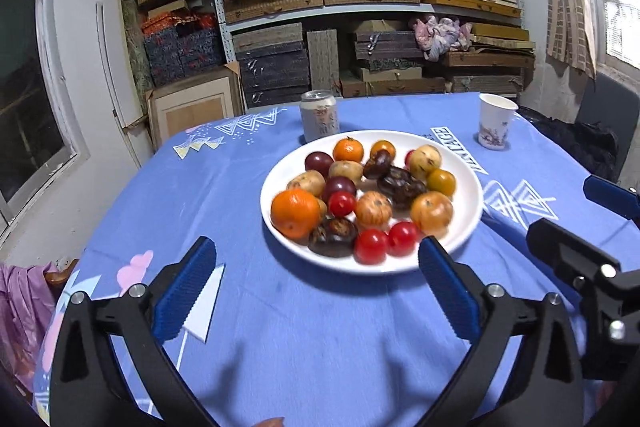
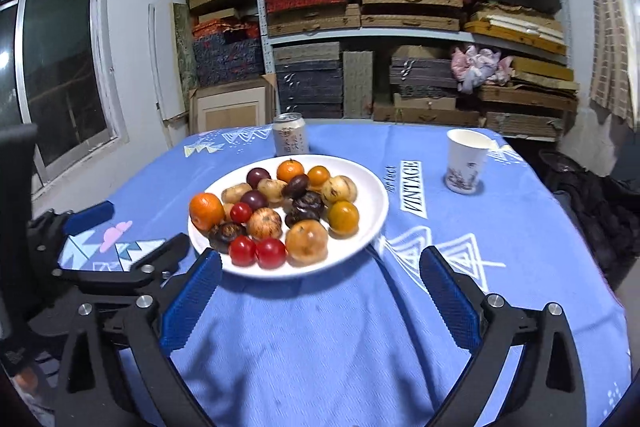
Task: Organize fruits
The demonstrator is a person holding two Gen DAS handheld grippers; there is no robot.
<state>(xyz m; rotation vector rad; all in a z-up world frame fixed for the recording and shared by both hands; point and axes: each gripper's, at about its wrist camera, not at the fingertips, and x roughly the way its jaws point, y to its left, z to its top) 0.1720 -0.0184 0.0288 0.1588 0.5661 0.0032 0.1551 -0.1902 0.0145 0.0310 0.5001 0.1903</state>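
So the white plate [image 1: 472,187] piled with fruit sits mid-bench on the blue patterned cloth [image 1: 320,327], a bit toward the far side. On it there's a big orange [image 1: 295,213] at the left edge, a couple of red tomatoes [image 1: 371,246] at the near rim, some dark purple plums, potato-looking pale ones and a few yellow-orange round ones. Honestly a few are blurry enough that I can't name them for sure.

Left gripper [image 1: 318,293] hangs over the near cloth with its jaws spread wide and nothing between them; its right blue pad sits just in front of the plate's near rim. Right gripper [image 2: 320,297] is the same deal, jaws wide apart and empty, left pad overlapping the plate's near-left rim in its view.

Other stuff around: a drinks can [image 1: 319,115] standing right behind the plate on the far side, and a paper cup [image 1: 496,121] upright at far right, well apart from the plate. Nothing sits between the grippers and the plate. Behind the bench is a metal shelf [image 1: 360,13] stuffed with flat woven boxes, and a window [image 2: 60,75] on the left wall.
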